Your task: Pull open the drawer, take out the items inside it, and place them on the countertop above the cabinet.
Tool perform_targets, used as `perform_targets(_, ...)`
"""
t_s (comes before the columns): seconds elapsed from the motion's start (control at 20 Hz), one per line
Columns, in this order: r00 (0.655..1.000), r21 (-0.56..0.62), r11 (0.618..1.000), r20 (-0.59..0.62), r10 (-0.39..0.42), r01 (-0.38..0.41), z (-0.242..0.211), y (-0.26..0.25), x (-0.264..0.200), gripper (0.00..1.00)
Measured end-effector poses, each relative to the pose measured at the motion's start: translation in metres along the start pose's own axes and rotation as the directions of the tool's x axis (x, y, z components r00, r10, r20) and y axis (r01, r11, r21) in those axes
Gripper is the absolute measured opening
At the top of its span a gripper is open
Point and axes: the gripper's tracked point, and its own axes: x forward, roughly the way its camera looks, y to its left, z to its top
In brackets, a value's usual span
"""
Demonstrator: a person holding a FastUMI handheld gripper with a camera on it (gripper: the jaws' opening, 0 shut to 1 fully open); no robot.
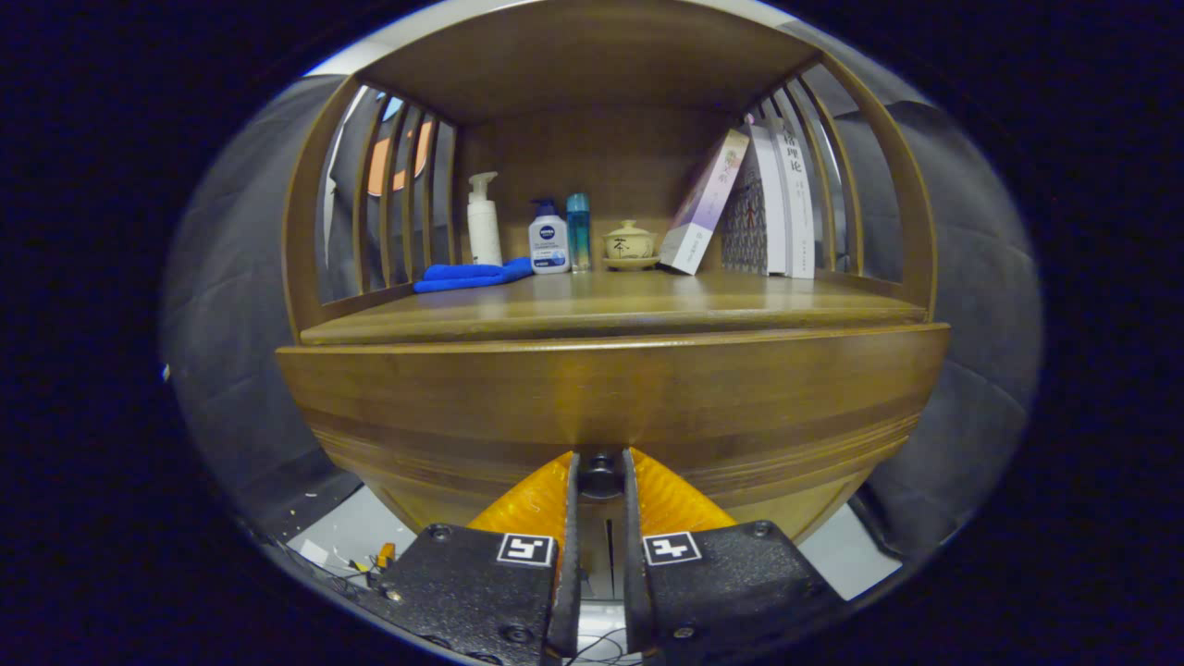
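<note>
The gripper [599,476] has its jaws pinching the dark round drawer knob [600,477] at the bottom of the wooden drawer front [610,407]; the drawer looks barely open, if at all. Above, the bench [592,310] carries a blue cloth [472,275], bottles, a lidded teacup [630,244] and books [768,199]

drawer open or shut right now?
Shut or barely started: the drawer front sits about flush under the countertop, with no interior visible. The gripper fingers are closed on the drawer knob.

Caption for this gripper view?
Gripper shut on the drawer knob, drawer front closed below the countertop.
</note>
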Motion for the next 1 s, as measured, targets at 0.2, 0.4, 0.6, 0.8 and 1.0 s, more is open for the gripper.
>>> perform_targets(0.2,0.999,-0.004,0.999,-0.014,0.037,-0.037,-0.011,0.001,-0.024,0.22)
perform_targets(0.4,0.999,-0.025,0.999,-0.022,0.040,-0.040,-0.021,0.000,-0.047,0.22)
perform_targets(0.6,0.998,-0.025,0.998,-0.030,0.063,-0.063,-0.028,0.000,-0.066,0.22)
perform_targets(0.8,0.995,-0.035,0.995,-0.051,0.087,-0.089,-0.041,0.000,-0.088,0.22)
perform_targets(1.0,0.991,-0.042,0.993,-0.081,0.110,-0.114,-0.047,-0.001,-0.105,0.22)
